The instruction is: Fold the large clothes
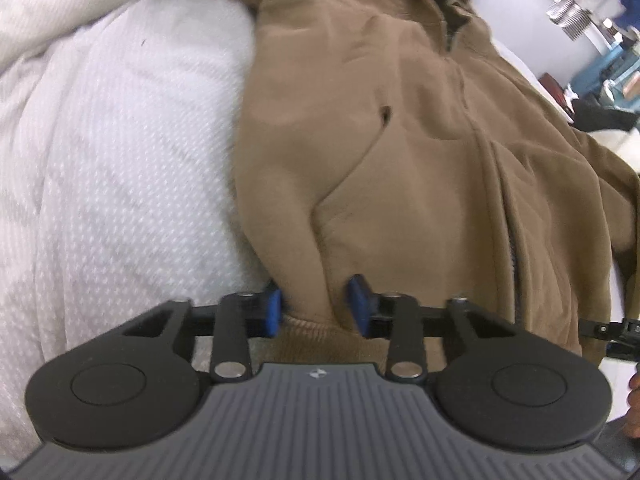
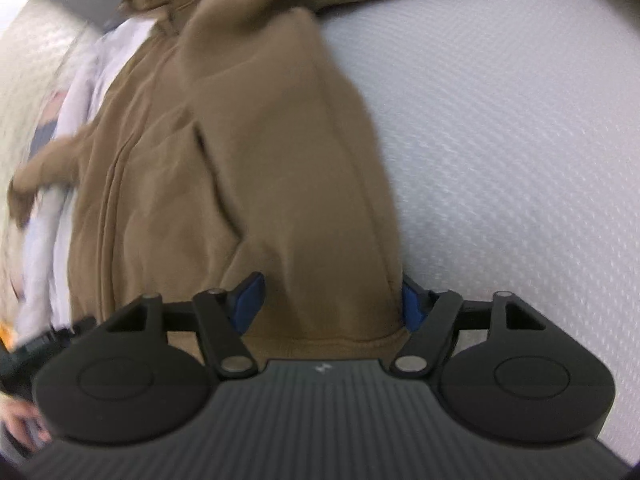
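- A brown zip-up hoodie (image 1: 400, 140) is seen lying spread on a white textured mattress (image 1: 120, 200), zipper side up.
- The left gripper (image 1: 316, 306) is placed at the hoodie's ribbed hem; a bunched fold of the fabric is pinched between its blue pads (image 1: 273, 308).
- The right gripper (image 2: 330, 300) is set at the same hem, at the hoodie's other corner; a wider fold is clamped there, one pad (image 2: 250, 294) on each side.
- Part of a hand (image 2: 24, 420) is visible at the lower left edge of the right wrist view.
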`<state>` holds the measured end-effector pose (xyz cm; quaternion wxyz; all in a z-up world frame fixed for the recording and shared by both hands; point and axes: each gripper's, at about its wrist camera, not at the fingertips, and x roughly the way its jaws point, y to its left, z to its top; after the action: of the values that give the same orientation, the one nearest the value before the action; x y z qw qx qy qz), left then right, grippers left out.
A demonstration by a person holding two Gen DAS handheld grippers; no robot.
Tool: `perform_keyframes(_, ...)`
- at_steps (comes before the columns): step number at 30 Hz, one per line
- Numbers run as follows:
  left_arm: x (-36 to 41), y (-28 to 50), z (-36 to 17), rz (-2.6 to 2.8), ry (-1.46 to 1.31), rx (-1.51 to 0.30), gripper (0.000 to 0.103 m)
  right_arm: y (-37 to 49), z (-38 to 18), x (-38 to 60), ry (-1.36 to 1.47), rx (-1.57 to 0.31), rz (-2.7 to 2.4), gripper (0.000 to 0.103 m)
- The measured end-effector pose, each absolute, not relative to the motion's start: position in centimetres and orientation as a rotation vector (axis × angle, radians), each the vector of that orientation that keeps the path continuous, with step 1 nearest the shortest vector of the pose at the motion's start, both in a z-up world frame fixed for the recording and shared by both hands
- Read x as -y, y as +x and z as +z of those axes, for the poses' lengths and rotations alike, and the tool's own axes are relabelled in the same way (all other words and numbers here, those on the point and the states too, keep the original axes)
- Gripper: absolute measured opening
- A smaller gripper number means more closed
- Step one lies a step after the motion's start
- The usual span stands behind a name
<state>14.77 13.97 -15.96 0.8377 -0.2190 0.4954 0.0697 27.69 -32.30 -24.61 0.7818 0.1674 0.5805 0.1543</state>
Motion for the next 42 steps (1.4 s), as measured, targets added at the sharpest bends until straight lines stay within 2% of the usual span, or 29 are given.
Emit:
perform_keyframes(1, -13.9, 14.7, -15.8, 0.148, -0.46, -1.043, 0.027, 27.5, -24.4, 32.0, 0.343, -1.248, 0.34, 0.033)
perform_keyframes(2, -13.8, 14.4, -15.4, 0.15, -0.459, -1.028, 0.023, 27.5, -24.1, 31.8, 0.325, -1.233, 0.346, 0.032)
perform_keyframes(7, -14.5, 12.5, -13.0, 0.148, -0.47, -0.964, 0.018, 25.7, -20.9, 32.1, 0.299, -1.133, 0.398, 0.024)
perform_keyframes(12, -15.0, 11.8, -10.4, 0.14, -0.468, -0.941, 0.016, 23.9, -16.7, 31.7, 0.244, -1.048, 0.458, 0.02)
perform_keyframes(19, -17.2, 10.2, -8.0, 0.144, -0.475, -0.954, 0.016, 21.3, -14.4, 31.8, 0.133, -1.081, 0.535, 0.019)
perform_keyframes(27, -17.4, 11.4, -10.8, 0.215, -0.426, -1.109, 0.017, 23.0, -21.4, 29.4, 0.069, -1.32, 0.428, 0.019)
perform_keyframes(30, -16.8, 12.2, -11.8, 0.233, -0.39, -1.156, 0.018, 24.2, -23.3, 28.4, 0.06, -1.368, 0.374, 0.021)
perform_keyframes(33, -17.1, 12.0, -11.2, 0.213, -0.398, -1.154, 0.021, 24.5, -22.8, 28.8, 0.099, -1.375, 0.359, 0.026)
perform_keyframes(35, -17.1, 11.5, -10.3, 0.195, -0.395, -1.15, 0.032, 24.8, -22.1, 29.5, 0.152, -1.386, 0.339, 0.039)
perform_keyframes(36, -17.2, 11.3, -9.7, 0.195, -0.391, -1.15, 0.037, 24.7, -21.5, 30.2, 0.195, -1.39, 0.335, 0.049)
perform_keyframes(37, -17.4, 11.1, -9.0, 0.197, -0.398, -1.144, 0.049, 24.5, -20.8, 30.8, 0.233, -1.387, 0.34, 0.058)
perform_keyframes(38, -17.5, 10.9, -8.2, 0.187, -0.409, -1.13, 0.052, 24.4, -19.8, 31.5, 0.26, -1.374, 0.345, 0.06)
perform_keyframes(42, -17.6, 12.2, -4.1, 0.152, -0.371, -1.053, 0.054, 25.2, -15.3, 32.5, 0.255, -1.284, 0.357, 0.06)
